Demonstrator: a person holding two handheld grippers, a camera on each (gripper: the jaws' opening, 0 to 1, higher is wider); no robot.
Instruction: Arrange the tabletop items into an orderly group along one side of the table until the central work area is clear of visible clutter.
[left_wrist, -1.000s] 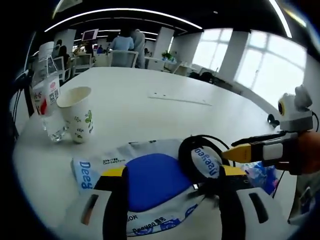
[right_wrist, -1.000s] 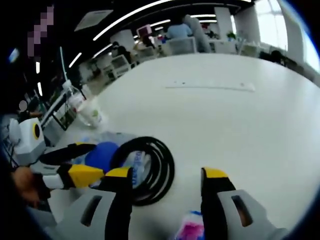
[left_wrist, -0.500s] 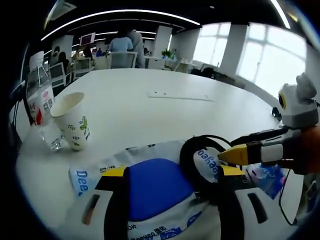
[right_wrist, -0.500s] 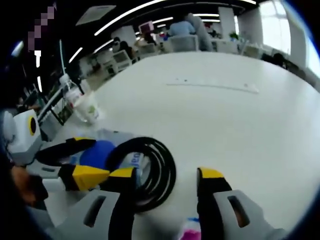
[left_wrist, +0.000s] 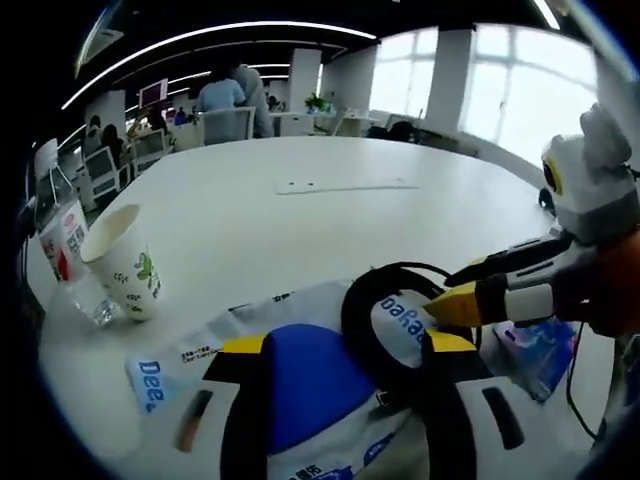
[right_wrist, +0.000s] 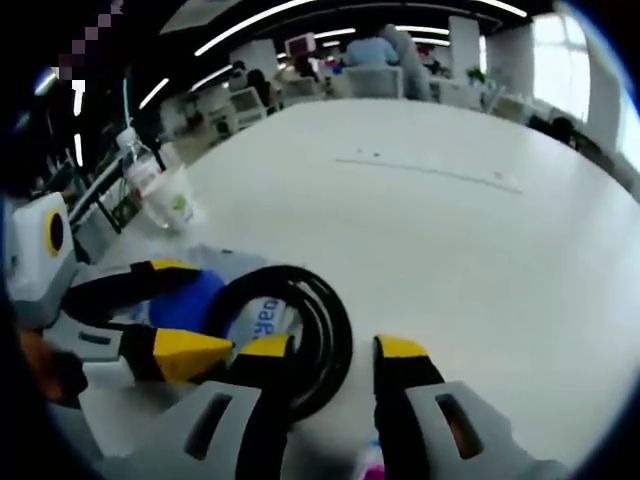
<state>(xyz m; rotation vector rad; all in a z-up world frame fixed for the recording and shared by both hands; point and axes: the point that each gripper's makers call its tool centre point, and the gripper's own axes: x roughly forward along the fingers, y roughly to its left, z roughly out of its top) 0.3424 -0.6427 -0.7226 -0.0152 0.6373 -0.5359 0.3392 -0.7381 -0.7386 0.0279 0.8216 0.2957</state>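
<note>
Open office is seen — large white table (left_wrist: 300, 215), bright windows (left_wrist: 500, 95) between white pillars (left_wrist: 448, 85), ceiling light strips (left_wrist: 200, 35), chairs (left_wrist: 225, 125) and desks behind.

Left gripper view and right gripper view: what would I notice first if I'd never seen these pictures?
Probably the black cable coil, lying on a white bag with a bright blue patch, right in front of the left gripper. The right gripper with its yellow tips sits just beside the coil. Farther off, at the table's edge, a paper cup stands next to a bottle.
</note>
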